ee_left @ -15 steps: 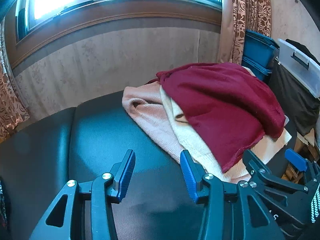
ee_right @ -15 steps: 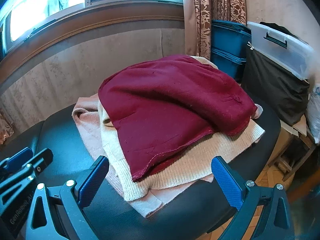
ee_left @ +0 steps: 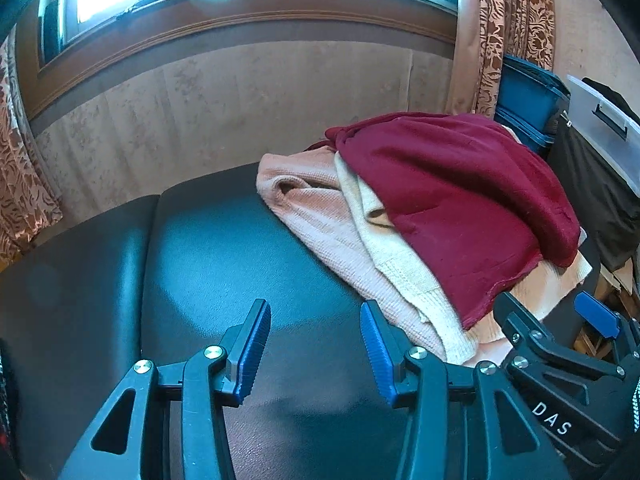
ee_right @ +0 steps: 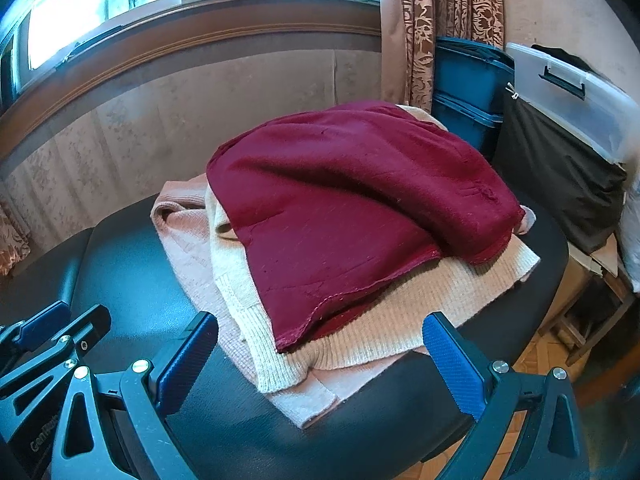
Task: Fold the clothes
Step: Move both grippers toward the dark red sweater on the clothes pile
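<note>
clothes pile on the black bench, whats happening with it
Nothing is being handled yet. A person holds two tools over a black padded bench; both are open and empty. The right tool faces the near edge of a pile: a maroon garment on top, a cream knit under it and a pink knit at the bottom. The left tool hovers over bare bench beside the pile.

You had three garments stacked on the right part of the black padded bench (ee_right: 132, 280). A dark red garment (ee_right: 360, 208) lay on top, rumpled, its raw hem toward you. Under it sat a cream ribbed knit (ee_right: 360, 344), and a pale pink knit (ee_right: 188, 256) lay lowest, showing at the left.
</note>
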Demonstrator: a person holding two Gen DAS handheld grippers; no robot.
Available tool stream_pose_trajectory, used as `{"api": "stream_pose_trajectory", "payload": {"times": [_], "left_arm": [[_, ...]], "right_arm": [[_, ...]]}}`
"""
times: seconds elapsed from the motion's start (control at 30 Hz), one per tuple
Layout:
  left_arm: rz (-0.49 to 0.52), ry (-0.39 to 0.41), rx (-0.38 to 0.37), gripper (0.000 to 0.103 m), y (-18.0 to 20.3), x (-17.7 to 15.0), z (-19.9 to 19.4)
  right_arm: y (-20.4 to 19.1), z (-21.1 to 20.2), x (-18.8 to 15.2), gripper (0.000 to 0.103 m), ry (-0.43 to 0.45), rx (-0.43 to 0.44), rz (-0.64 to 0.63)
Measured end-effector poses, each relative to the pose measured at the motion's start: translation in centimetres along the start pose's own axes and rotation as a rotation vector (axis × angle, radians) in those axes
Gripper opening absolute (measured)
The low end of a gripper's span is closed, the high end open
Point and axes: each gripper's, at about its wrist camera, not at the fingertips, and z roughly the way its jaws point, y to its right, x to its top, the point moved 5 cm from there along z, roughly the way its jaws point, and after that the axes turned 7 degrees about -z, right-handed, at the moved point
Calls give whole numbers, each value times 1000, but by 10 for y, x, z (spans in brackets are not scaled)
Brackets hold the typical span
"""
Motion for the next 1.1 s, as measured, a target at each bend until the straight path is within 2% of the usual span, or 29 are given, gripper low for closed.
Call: {"api": "stream_pose_trajectory", "payload": {"times": [0.2,0.37,0.53,0.63,0.77,0.87,0.93,1.1], "left_arm": [[-15,-12,7,47,-8,-3,3],[-25,-52,13,48,-21,-16,15],[-35,-92,20,48,-35,-29,27],[-51,-119,29,48,-46,-40,36],[-77,-152,39,48,-62,-56,48],[-113,-173,8,48,-73,-67,55],[-114,-163,-15,52,-74,-70,54],[-95,-144,-65,72,-66,-76,54]], "right_arm": [[-3,3,-3,103,-11,11,-7],[-10,4,-5,103,-9,35,-24],[-13,6,-12,101,-6,120,-26],[-15,10,-16,88,-13,174,-21],[-13,19,-28,88,-48,250,27],[-10,24,-34,89,-65,305,58],[-5,28,-35,90,-84,330,83],[16,38,-30,93,-106,403,176]]}}
